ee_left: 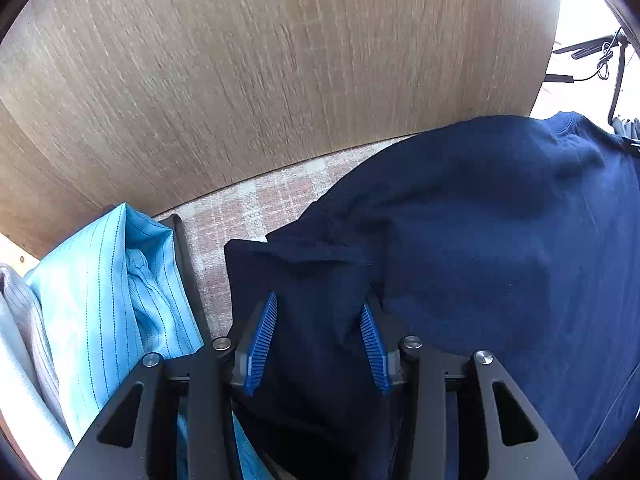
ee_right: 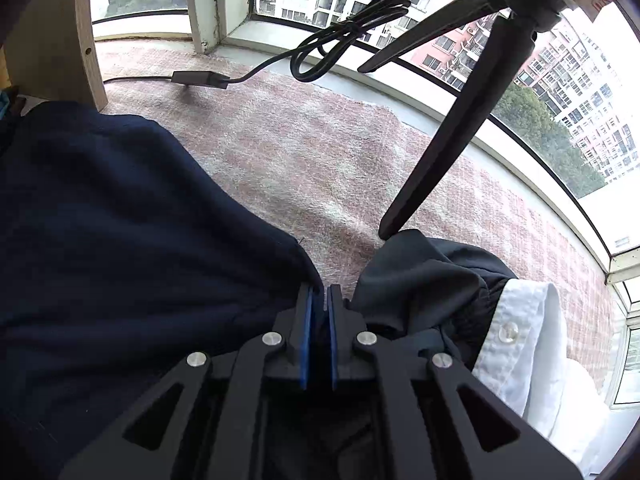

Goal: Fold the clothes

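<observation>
A navy sweatshirt [ee_left: 500, 240] lies spread on a pink checked mat [ee_left: 248, 208]. In the left wrist view its sleeve is bunched between the blue pads of my left gripper [ee_left: 320, 302]. The pads stand well apart and press on the thick fold from both sides. In the right wrist view the same navy sweatshirt [ee_right: 120, 220] fills the left half. My right gripper [ee_right: 322, 289] points steeply down at the sweatshirt's right edge. Its pads are almost together, with a thin dark layer of that edge pinched between them.
A light blue striped garment [ee_left: 112, 280] and a grey one [ee_left: 24, 312] lie left of the sweatshirt, below a wooden panel [ee_left: 240, 80]. Right of my right gripper lie a dark grey garment [ee_right: 424, 280] and a white shirt [ee_right: 528, 340]. A tripod leg [ee_right: 440, 140] and a cable [ee_right: 340, 36] stand by the window.
</observation>
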Tool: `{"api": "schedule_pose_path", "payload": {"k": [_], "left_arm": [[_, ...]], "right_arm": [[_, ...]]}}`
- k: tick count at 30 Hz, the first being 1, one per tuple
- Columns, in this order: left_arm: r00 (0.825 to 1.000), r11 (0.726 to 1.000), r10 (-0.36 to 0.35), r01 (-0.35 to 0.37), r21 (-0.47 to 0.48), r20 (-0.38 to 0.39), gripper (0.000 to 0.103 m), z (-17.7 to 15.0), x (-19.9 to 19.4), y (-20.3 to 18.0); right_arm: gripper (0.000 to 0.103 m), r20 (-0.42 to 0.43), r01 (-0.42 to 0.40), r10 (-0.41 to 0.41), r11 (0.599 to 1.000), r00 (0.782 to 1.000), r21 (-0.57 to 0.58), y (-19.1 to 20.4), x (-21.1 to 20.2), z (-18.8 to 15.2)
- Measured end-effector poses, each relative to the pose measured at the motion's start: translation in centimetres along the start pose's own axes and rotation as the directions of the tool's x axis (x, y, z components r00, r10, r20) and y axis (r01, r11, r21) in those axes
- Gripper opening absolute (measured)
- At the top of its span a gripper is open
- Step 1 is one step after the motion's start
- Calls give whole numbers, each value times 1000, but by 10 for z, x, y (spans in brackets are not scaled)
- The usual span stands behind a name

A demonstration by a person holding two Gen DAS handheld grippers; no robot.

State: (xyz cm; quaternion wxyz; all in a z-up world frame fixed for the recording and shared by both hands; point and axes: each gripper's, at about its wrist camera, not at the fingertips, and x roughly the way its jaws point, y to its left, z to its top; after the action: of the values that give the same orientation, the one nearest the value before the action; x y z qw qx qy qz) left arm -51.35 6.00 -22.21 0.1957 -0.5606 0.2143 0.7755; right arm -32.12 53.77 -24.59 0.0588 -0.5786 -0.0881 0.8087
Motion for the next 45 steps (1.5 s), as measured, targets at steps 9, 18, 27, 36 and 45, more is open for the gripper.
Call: {"api": "schedule_pose_path", "payload": {"k": [9, 18, 27, 36, 45], "left_arm": [[994, 999, -16, 20, -34, 106, 47, -18, -70, 25], [998, 999, 2, -4, 47, 56, 50, -22, -51, -7], [999, 1000, -16, 17, -24, 42, 2, -18, -42, 14], [990, 994, 31, -16, -107, 136, 2, -39, -104, 52], [988, 997, -52, 60, -48, 142, 37, -60, -126, 16]], "right_arm": [[37, 136, -271, 279, 960, 951, -76, 77, -23, 51], [38, 80, -435, 453, 884, 888, -172, 191, -5, 68], [38, 39, -434, 446, 885, 894, -169, 209, 25, 69], [43, 6, -395, 401, 903, 916, -168, 213, 37, 76], [49, 30, -397, 406, 904, 913, -155, 222, 26, 86]]}}
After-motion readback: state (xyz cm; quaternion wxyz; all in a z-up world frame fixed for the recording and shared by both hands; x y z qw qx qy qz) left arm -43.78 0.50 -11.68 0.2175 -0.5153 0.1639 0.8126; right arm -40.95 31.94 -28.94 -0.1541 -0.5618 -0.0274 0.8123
